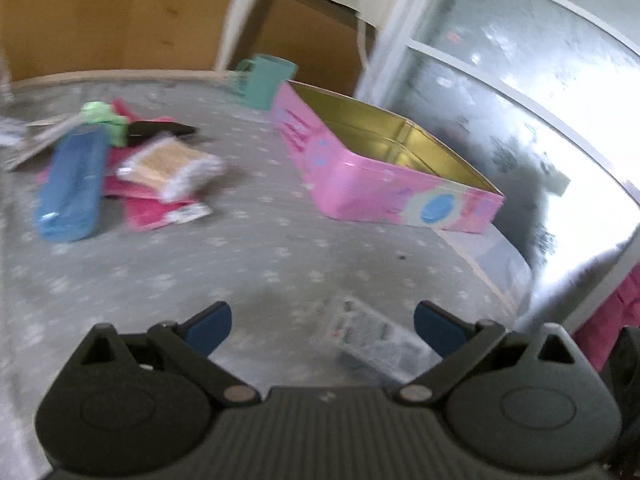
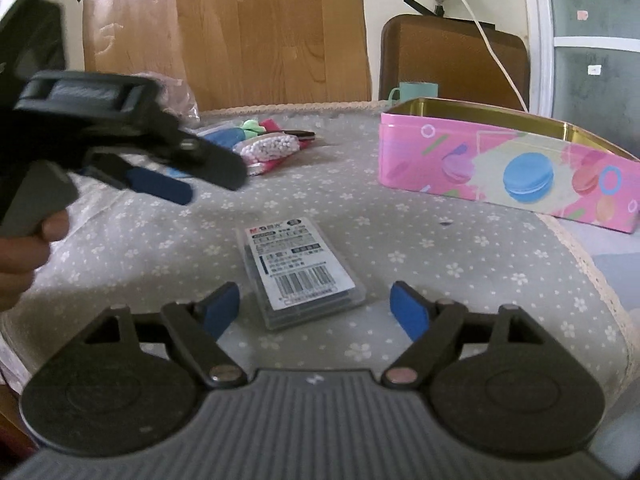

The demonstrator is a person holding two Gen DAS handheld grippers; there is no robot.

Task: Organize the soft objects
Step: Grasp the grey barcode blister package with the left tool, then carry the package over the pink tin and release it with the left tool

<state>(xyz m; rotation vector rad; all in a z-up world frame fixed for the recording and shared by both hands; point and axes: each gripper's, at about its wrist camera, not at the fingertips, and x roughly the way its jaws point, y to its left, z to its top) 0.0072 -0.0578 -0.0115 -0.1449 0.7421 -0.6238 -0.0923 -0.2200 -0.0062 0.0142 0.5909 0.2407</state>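
My right gripper (image 2: pixel 314 308) has its jaws spread, empty, the clear labelled case (image 2: pixel 300 276) lying just ahead at twelve o'clock. My left gripper (image 1: pixel 322 322) is likewise spread and empty. The soft packets (image 1: pixel 120 168) are piled at ten o'clock, the pink tin (image 1: pixel 360 168) at one.

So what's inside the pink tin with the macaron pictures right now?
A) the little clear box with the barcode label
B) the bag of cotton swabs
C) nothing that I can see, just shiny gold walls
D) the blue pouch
C: the pink tin shows only bare gold walls, though its floor is partly hidden; the cotton swabs and blue pouch lie in the pile, and the clear box sits on the tablecloth.
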